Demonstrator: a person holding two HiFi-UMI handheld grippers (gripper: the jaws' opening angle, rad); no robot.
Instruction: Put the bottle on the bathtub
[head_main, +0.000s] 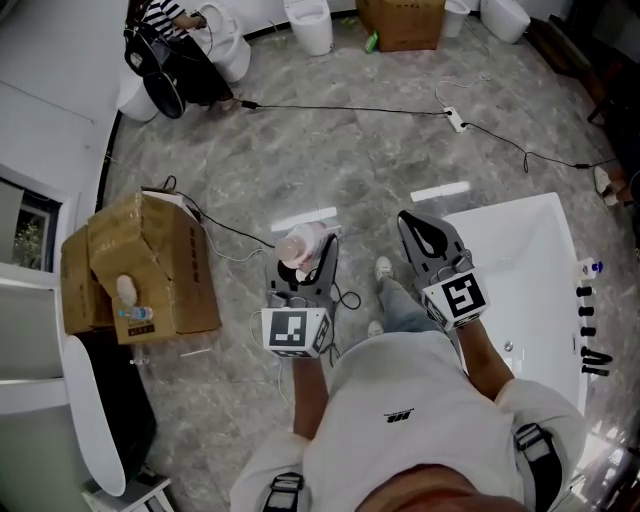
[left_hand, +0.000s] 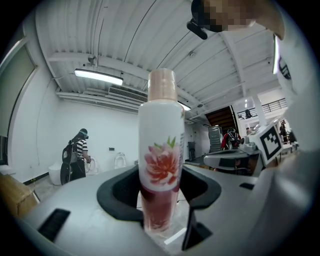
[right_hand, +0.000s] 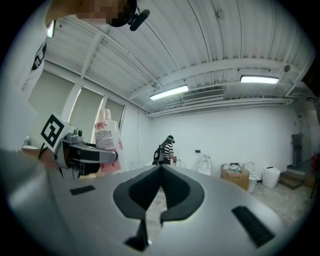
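Grippers: two, left gripper (head_main: 305, 262) and right gripper (head_main: 408, 222). Bottle (head_main: 298, 247): one. Bathtub (head_main: 500, 207): one. Boxes: two, one at left (head_main: 160, 270), one at top (head_main: 400, 22) (left one may be pair, cannot tell). Toilets (head_main: 310, 25): at least two. Power strip (head_main: 456, 120): one. Black cables (head_main: 340, 108): at least two. Person in stripes (head_main: 160, 15): one.

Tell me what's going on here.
A person is holding a two-jaw gripper in each hand and standing on the floor beside a white bathtub. The left gripper is clamped on a white bottle with a pink flower print and holds it upright. The right gripper has its jaws closed with nothing between them. The bottle is not yet on the bathtub, which lies off to the person's right.
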